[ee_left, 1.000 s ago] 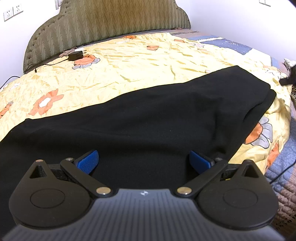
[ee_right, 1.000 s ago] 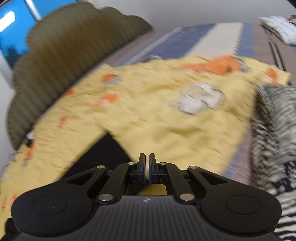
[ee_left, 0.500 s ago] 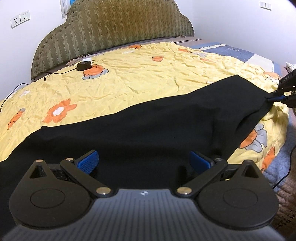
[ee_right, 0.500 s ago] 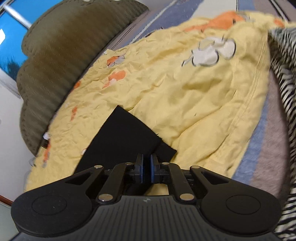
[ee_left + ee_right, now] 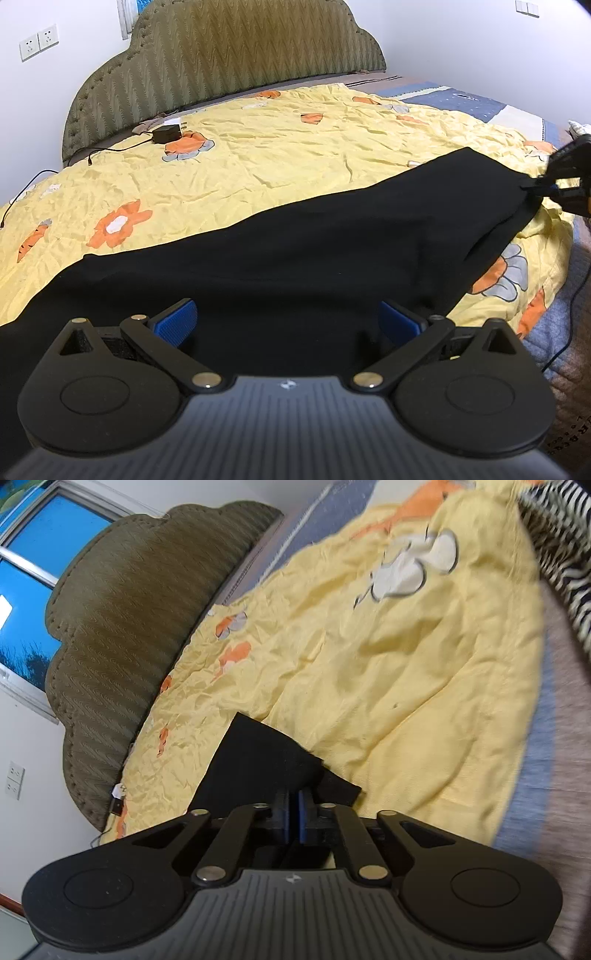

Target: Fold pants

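Observation:
The black pants (image 5: pixel 295 258) lie stretched across the yellow flowered bedspread (image 5: pixel 258 166), folded lengthwise. My left gripper (image 5: pixel 288 321) is open, its blue pads wide apart over the near part of the pants, holding nothing. My right gripper (image 5: pixel 294 812) is shut on the far right end of the pants (image 5: pixel 258 768), lifting that corner slightly. It also shows at the right edge of the left wrist view (image 5: pixel 554 184), pinching the cloth's corner.
A green padded headboard (image 5: pixel 229 62) stands at the back. A black charger with cable (image 5: pixel 166 133) lies near it. A zebra-striped cloth (image 5: pixel 561 546) lies off the bed's right side. A cable (image 5: pixel 569 325) runs over the rug below.
My right gripper has come to the pants' far end and closed on its corner, pulling it up a little. My left gripper stayed open and rose slightly.

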`<move>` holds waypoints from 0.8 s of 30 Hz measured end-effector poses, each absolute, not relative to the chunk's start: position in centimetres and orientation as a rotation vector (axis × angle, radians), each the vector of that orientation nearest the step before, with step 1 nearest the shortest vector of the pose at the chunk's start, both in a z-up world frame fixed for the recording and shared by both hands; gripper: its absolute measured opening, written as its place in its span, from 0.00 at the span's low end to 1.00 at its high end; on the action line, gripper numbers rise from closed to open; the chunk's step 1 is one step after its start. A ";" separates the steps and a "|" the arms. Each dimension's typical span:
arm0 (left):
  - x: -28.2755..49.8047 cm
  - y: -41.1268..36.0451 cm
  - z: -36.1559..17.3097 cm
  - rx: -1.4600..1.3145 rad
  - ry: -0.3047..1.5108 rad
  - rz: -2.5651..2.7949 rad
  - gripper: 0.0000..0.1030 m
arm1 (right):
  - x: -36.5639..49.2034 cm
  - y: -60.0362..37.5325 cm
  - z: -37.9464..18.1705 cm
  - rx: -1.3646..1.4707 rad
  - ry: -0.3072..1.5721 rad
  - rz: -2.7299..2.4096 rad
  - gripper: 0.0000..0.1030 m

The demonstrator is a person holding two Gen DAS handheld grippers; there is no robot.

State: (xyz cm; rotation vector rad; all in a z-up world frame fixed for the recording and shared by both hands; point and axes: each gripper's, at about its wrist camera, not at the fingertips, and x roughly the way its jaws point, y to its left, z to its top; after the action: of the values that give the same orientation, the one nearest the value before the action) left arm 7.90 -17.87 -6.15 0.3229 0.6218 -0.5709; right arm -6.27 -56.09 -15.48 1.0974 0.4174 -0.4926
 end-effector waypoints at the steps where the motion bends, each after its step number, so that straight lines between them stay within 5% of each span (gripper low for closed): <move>1: 7.9 -17.8 -6.1 0.323 0.622 -0.570 1.00 | -7.0 -55.7 -15.2 1.097 0.407 -0.497 0.03; 11: 8.3 -17.0 -5.8 0.315 0.633 -0.580 1.00 | -8.1 -55.1 -14.6 1.000 0.514 -0.610 0.08; 17: 8.1 -11.5 -5.1 0.302 0.628 -0.488 1.00 | -6.6 -46.0 -8.9 0.529 0.455 -0.586 0.08; 24: 7.7 -3.2 -4.1 0.266 0.626 -0.272 1.00 | -0.5 -32.0 -7.6 0.177 0.558 0.016 0.09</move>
State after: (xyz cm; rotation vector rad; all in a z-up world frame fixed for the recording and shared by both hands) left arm 7.71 -3.24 -4.08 0.2656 0.6258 -0.2722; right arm -0.48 -32.03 -7.60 0.1772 0.5581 0.0165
